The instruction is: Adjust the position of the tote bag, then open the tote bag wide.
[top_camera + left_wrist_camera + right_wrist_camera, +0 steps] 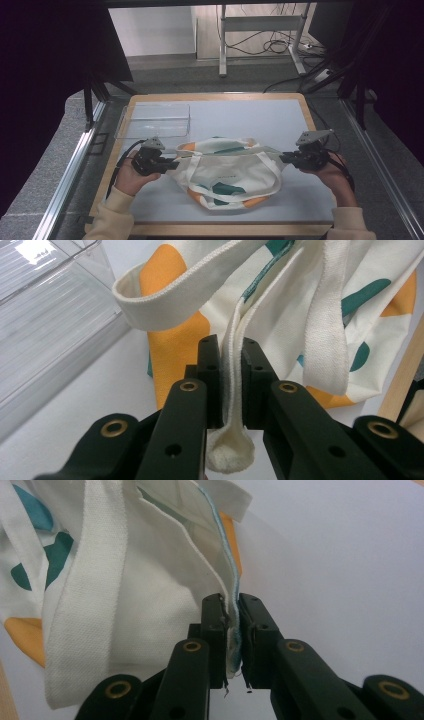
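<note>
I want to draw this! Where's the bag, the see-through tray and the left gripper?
tote bag (235, 170): high view, white front panel.
clear plastic tray (155, 120): high view, its floor.
left gripper (231, 357): left gripper view, between fingertips pinching bag edge.

The left tongs (231, 360) pinch a folded cream edge of the tote bag (280, 315), the fabric bulging out below the pads. Above the tongs the bag's cream strap (175, 300) loops across its orange patch. Left of the bag, a clear plastic tray (45, 325) rests on the white table (75, 430).
</note>
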`<state>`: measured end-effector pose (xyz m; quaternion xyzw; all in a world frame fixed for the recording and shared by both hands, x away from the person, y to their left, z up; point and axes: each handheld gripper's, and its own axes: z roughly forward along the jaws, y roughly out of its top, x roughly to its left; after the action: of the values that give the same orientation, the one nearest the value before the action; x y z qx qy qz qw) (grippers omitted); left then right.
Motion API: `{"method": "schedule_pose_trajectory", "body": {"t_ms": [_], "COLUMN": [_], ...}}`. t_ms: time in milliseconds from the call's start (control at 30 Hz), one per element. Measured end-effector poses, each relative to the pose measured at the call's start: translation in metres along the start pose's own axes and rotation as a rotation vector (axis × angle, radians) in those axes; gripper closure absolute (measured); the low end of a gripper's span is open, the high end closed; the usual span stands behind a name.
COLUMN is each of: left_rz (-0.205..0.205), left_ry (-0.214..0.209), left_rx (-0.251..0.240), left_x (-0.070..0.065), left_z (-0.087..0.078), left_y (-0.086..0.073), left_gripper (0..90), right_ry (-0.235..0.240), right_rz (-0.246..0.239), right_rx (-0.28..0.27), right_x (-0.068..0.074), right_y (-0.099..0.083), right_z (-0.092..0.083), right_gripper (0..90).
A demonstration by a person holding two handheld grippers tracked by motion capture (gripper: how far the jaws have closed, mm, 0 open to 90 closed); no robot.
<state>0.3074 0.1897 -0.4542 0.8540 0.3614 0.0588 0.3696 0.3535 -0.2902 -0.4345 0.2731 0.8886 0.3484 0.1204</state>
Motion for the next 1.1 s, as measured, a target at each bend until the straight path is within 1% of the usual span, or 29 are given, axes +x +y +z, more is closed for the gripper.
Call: {"method": "schedule_pose_trajectory", "body": {"t_ms": [67, 100, 133, 167, 200, 233, 267, 333, 400, 500, 533, 567, 600, 633, 700, 833, 867, 1000, 1100], "left_rz": [0.007, 0.011, 0.013, 0.014, 0.016, 0.019, 0.018, 0.011, 0.003, 0.007, 0.014, 0.023, 0.023, 0.03, 0.038, 0.041, 0.042, 0.042, 0.054], "left_ry": [-0.008, -0.016, -0.025, -0.029, -0.031, -0.024, -0.019, -0.023, -0.026, -0.026, -0.029, -0.03, -0.03, -0.013, -0.003, 0.009, 0.011, 0.009, 0.007], "left_rx": [-0.004, -0.01, -0.019, -0.027, -0.035, -0.04, -0.048, -0.069, -0.091, -0.128, -0.135, -0.139, -0.139, -0.149, -0.155, -0.167, -0.168, -0.157, -0.154], "left_x": [0.001, 0.002, 0.003, 0.003, 0.003, 0.003, 0.003, 0.002, 0.001, -0.002, -0.003, -0.004, -0.004, -0.007, -0.009, -0.011, -0.011, -0.013, -0.015], "left_z": [0.0, -0.001, -0.002, -0.004, -0.005, -0.007, -0.009, -0.015, -0.021, -0.031, -0.033, -0.035, -0.035, -0.038, -0.039, -0.04, -0.04, -0.039, -0.037], "left_y": [-0.001, -0.002, -0.003, -0.004, -0.005, -0.005, -0.005, -0.005, -0.004, -0.003, -0.003, -0.003, -0.003, -0.003, -0.002, -0.002, -0.002, 0.001, 0.006], "left_gripper": [81.8, 81.1, 79.8, 77.8, 75.5, 72.5, 68.0, 60.7, 54.7, 43.1, 40.4, 38.9, 37.4, 36.1, 34.9, 34.3, 34.0, 34.9, 35.3], "right_ry": [-0.006, -0.013, -0.03, -0.049, -0.074, -0.091, -0.099, -0.092, -0.104, -0.091, -0.09, -0.104, -0.104, -0.114, -0.121, -0.132, -0.126, -0.107, -0.092], "right_rz": [-0.002, -0.003, -0.005, -0.018, -0.01, -0.004, 0.01, 0.037, 0.053, 0.083, 0.087, 0.089, 0.089, 0.118, 0.131, 0.124, 0.129, 0.093, 0.08], "right_rx": [0.001, 0.005, 0.006, -0.01, -0.03, -0.045, -0.053, -0.069, -0.084, -0.122, -0.134, -0.144, -0.144, -0.167, -0.19, -0.221, -0.228, -0.247, -0.247], "right_x": [0.0, 0.001, 0.002, 0.003, 0.005, 0.005, 0.005, 0.006, 0.008, 0.009, 0.009, 0.01, 0.01, 0.01, 0.011, 0.019, 0.021, 0.03, 0.035], "right_y": [0.001, 0.001, 0.002, 0.002, 0.003, 0.003, 0.004, 0.004, 0.005, 0.007, 0.008, 0.009, 0.009, 0.01, 0.012, 0.019, 0.02, 0.028, 0.033], "right_z": [0.0, 0.0, -0.001, -0.001, -0.003, -0.005, -0.007, -0.012, -0.016, -0.021, -0.023, -0.025, -0.025, -0.03, -0.035, -0.041, -0.042, -0.04, -0.035], "right_gripper": [77.7, 73.5, 64.8, 54.1, 45.8, 40.9, 37.7, 33.1, 31.4, 28.8, 26.9, 26.4, 26.4, 26.4, 26.4, 25.7, 25.7, 25.7, 26.0]}}
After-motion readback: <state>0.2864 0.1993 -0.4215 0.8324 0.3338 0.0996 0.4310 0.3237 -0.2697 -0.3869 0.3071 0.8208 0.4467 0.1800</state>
